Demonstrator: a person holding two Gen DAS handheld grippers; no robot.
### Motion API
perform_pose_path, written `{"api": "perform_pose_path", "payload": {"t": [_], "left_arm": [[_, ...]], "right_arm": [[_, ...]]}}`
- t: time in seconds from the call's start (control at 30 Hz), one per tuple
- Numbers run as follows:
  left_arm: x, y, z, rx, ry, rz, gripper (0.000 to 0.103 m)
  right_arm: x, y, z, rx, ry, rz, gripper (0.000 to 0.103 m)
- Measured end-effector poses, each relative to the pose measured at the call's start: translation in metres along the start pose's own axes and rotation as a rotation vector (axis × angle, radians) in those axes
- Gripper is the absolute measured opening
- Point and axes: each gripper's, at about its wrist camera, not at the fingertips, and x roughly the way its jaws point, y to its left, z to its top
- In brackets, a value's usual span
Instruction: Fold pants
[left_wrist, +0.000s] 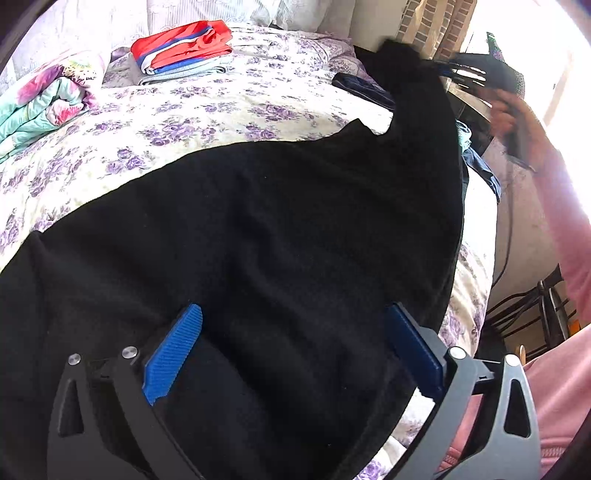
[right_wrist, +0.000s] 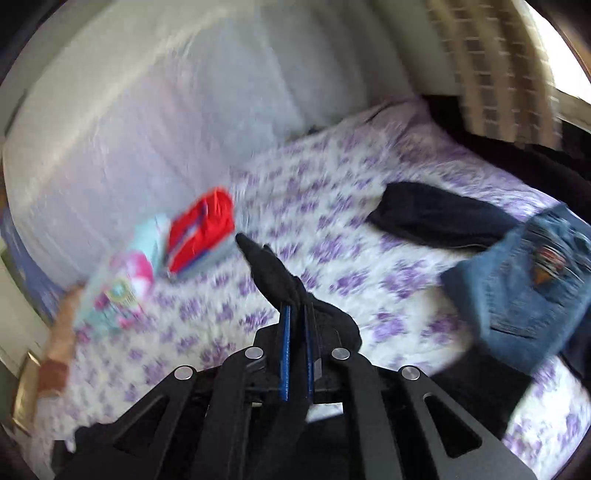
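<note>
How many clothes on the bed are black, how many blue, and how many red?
Black: 2, the black pants and a dark folded garment that looks black or deep navy.
Blue: 1, the jeans.
Red: 1, the red folded top on a small stack; the layers under it are too hidden to count.
Total: 4

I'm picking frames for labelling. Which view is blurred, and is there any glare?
Right wrist view: heavy motion blur across the floral bedsheet and jeans; only the right gripper shut on black pants looks crisp. Left wrist view: mostly sharp, but window glare blows out the right edge.
</note>
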Motion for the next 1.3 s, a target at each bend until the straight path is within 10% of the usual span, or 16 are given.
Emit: {"api": "perform_pose_path", "payload": {"t": [0.13, 0.37, 0.43, 0.47, 0.6, 0.67, 0.77, 0.9, 1.0, 1.1, 1.3], "left_arm": [[0.000, -0.001, 0.000, 0.002, 0.000, 0.004, 0.098], [0.001, -0.002, 0.000, 0.006, -0.002, 0.020, 0.098], [0.001, -0.005, -0.001, 0.013, -0.003, 0.037, 0.098], [0.002, -0.006, 0.000, 0.017, -0.003, 0.048, 0.098], [0.003, -0.008, 0.000, 0.023, -0.005, 0.062, 0.098], [0.003, -0.007, -0.001, 0.022, -0.010, 0.063, 0.098], [0.002, -0.007, -0.001, 0.021, -0.013, 0.064, 0.098], [0.002, -0.008, -0.002, 0.020, -0.015, 0.081, 0.098], [0.003, -0.011, -0.003, 0.029, -0.014, 0.111, 0.098], [0.002, -0.015, -0.003, 0.040, -0.008, 0.135, 0.098], [-0.069, 0.000, -0.013, -0.003, -0.099, 0.205, 0.098]], "right_arm": [[-0.056, -0.089, -0.040, 0.226, -0.078, -0.002, 0.007], [-0.044, -0.193, -0.112, 0.439, 0.093, -0.134, 0.015], [-0.054, -0.191, -0.105, 0.423, 0.047, -0.088, 0.063], [-0.057, -0.189, -0.100, 0.408, 0.029, -0.090, 0.067], [-0.039, -0.189, -0.078, 0.347, 0.047, -0.134, 0.061], [-0.021, -0.187, -0.067, 0.304, 0.084, -0.143, 0.023], [-0.013, -0.165, -0.052, 0.164, 0.097, -0.162, 0.014], [-0.039, -0.140, -0.033, 0.070, -0.048, -0.063, 0.014], [-0.020, -0.164, -0.039, 0.117, 0.028, -0.132, 0.015], [0.000, -0.188, -0.059, 0.145, 0.142, -0.278, 0.057], [-0.049, -0.135, -0.049, 0.054, -0.007, -0.291, 0.061]]}}
